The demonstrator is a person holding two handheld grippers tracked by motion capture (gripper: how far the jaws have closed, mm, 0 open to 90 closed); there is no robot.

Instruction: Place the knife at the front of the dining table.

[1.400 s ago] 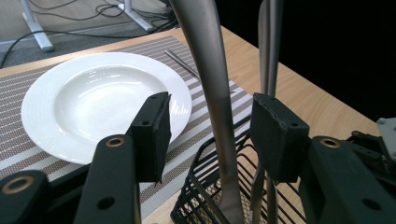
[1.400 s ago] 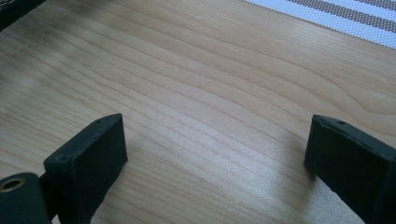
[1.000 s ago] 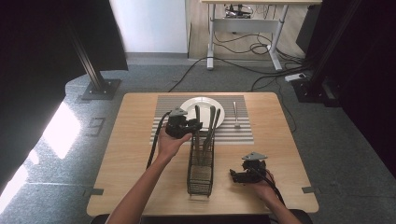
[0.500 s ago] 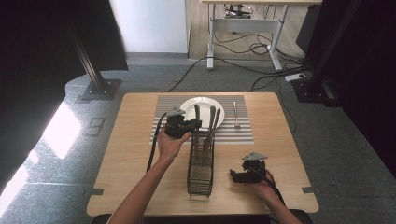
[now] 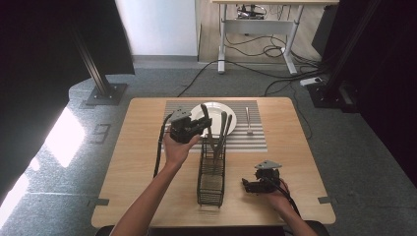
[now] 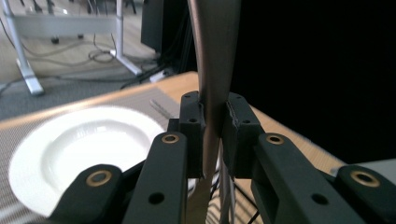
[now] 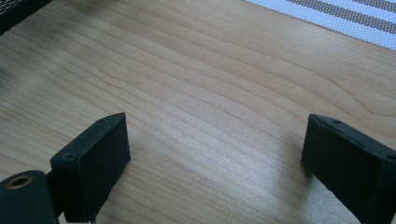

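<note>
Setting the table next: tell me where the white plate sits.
In the high view the white plate lies on the striped placemat at the table's far middle, beyond the wire caddy.

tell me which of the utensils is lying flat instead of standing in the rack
The utensil on the striped placemat, right of the white plate. The others stand upright in the black wire rack, one of them clamped in the left gripper.

The wooden table (image 5: pixel 137 162) carries a striped mat (image 5: pixel 255 140) beyond the right claw (image 5: pixel 252 186) and a wire rack (image 5: pixel 211 177) beside it.
</note>
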